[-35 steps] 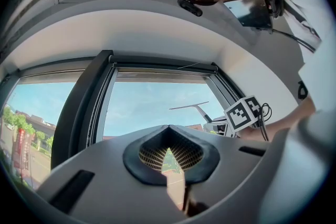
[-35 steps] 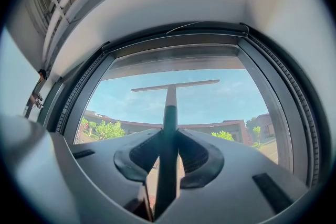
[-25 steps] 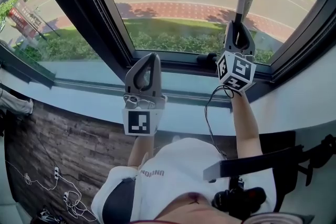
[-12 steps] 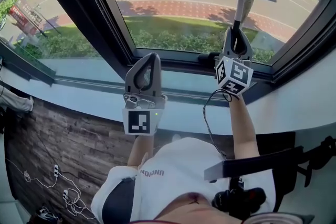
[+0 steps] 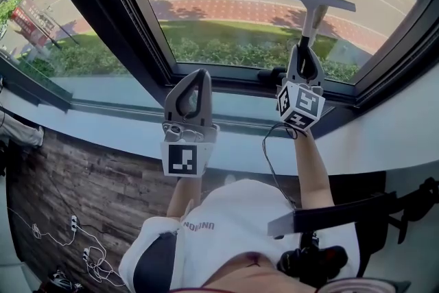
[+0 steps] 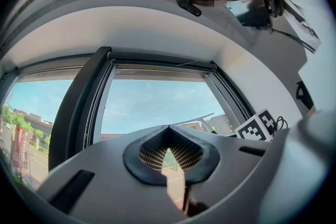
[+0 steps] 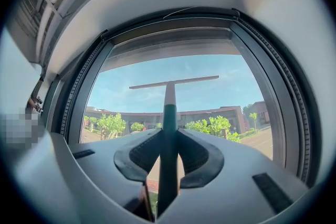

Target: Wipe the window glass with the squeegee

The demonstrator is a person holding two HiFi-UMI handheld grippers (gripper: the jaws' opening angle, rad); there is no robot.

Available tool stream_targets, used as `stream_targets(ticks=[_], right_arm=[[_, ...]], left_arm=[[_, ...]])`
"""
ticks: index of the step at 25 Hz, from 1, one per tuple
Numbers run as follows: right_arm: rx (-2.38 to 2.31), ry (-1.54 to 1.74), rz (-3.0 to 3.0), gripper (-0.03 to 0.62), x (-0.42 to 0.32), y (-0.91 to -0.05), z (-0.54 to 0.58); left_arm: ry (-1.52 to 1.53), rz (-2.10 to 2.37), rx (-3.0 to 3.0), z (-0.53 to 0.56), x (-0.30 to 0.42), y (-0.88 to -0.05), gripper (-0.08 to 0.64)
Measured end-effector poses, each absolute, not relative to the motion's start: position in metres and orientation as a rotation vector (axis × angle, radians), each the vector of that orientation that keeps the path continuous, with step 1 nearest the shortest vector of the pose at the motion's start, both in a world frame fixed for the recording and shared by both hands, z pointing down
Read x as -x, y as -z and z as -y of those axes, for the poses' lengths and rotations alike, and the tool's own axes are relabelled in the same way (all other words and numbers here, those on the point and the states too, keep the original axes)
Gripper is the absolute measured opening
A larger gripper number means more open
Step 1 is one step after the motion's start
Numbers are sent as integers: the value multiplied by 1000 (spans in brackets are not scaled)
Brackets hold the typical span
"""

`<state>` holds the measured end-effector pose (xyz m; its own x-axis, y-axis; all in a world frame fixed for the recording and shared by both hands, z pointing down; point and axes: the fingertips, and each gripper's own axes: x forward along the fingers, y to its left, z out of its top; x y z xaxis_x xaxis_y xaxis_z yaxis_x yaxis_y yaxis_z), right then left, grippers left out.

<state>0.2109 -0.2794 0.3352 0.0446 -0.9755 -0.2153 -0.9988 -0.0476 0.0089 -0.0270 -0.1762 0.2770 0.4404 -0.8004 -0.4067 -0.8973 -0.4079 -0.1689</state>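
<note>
The squeegee (image 5: pixel 306 2) rests its T-shaped blade on the window glass (image 5: pixel 226 3), right of the pane's middle. Its green-and-white handle runs down into my right gripper (image 5: pixel 304 50), which is shut on it. In the right gripper view the handle (image 7: pixel 169 118) stands upright between the closed jaws, and the blade (image 7: pixel 174 82) lies almost level across the glass. My left gripper (image 5: pixel 195 75) hovers over the sill to the left, shut with nothing in it. In the left gripper view its jaws (image 6: pixel 169 129) meet at the tips and the squeegee blade (image 6: pixel 195 120) shows faintly beyond.
A thick dark mullion (image 5: pixel 103 3) divides this pane from the one at the left. A pale sill (image 5: pixel 123 121) runs below the frame. A black chair part (image 5: pixel 336 215) sits at lower right, and cables (image 5: pixel 75 243) lie on the wood floor at lower left.
My right gripper has drawn the squeegee down the glass and slightly left. The left gripper has stayed where it was.
</note>
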Motion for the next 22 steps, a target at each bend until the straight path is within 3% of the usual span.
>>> stream_targets(ticks=[22], right_arm=[[2219, -86, -2097, 98, -204, -396, 275]], left_arm=[[-373, -1447, 2345, 179, 27, -280, -6]])
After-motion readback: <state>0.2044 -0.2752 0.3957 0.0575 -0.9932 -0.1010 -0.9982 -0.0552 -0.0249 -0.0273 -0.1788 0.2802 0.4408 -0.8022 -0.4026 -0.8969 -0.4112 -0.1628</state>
